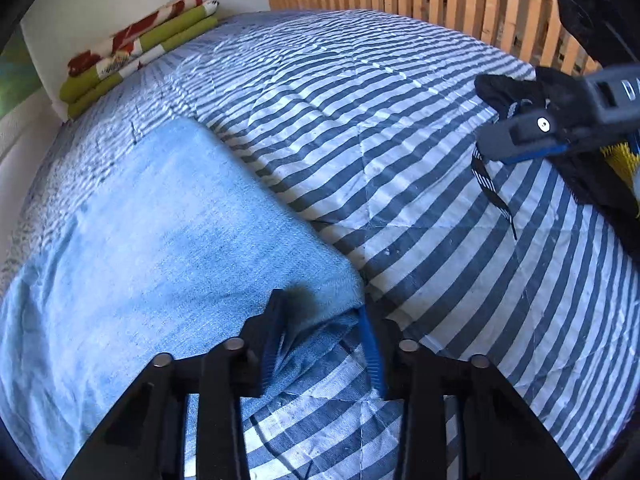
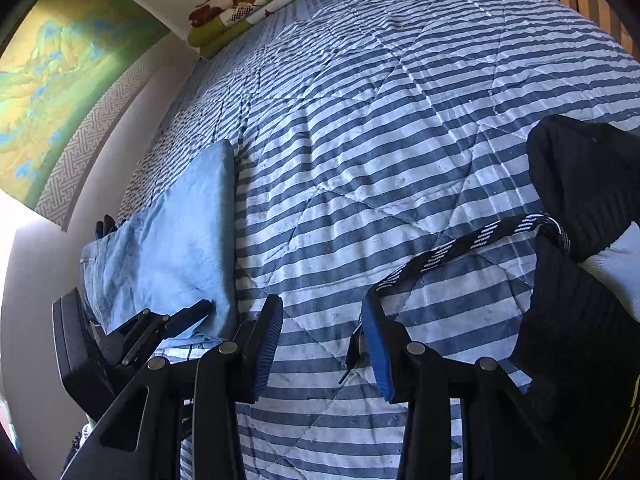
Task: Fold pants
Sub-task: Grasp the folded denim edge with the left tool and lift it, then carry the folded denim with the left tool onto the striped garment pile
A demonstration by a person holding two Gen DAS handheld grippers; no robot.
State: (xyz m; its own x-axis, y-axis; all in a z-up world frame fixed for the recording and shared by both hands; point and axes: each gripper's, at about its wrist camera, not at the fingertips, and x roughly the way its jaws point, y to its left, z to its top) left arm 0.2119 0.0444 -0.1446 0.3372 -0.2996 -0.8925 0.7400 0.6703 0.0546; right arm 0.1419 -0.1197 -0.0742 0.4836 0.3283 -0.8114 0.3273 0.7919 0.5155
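Bed with blue-and-white striped quilt point(image 1: 400, 128). Light blue jeans point(image 1: 160, 220) lie flat along its left part, already folded into a long slab by the look of it.

Left hand-held gripper point(image 1: 320, 320) sits at the near corner of the jeans. One finger rests on top of the denim, the other at the corner's edge, with bunched cloth between them. Pads look pressed on that corner: grasping the jeans.

Right hand-held gripper point(image 2: 320, 340) hovers over bare quilt, jaws apart, nothing pinched. A black-and-white drawstring point(image 2: 460, 248) from the dark garment point(image 2: 580, 184) drapes against its right finger, loose rather than held, as far as can be told.

Step in hand, judged: a grip taken on the jeans' near corner, for another fold or a shift. Next move calls for lifting that corner without dragging the layers apart; the right gripper would need to come across to the other corner.

Containers: none seen. A folded green-and-red floral blanket point(image 1: 136, 52) lies at the bed's far corner.
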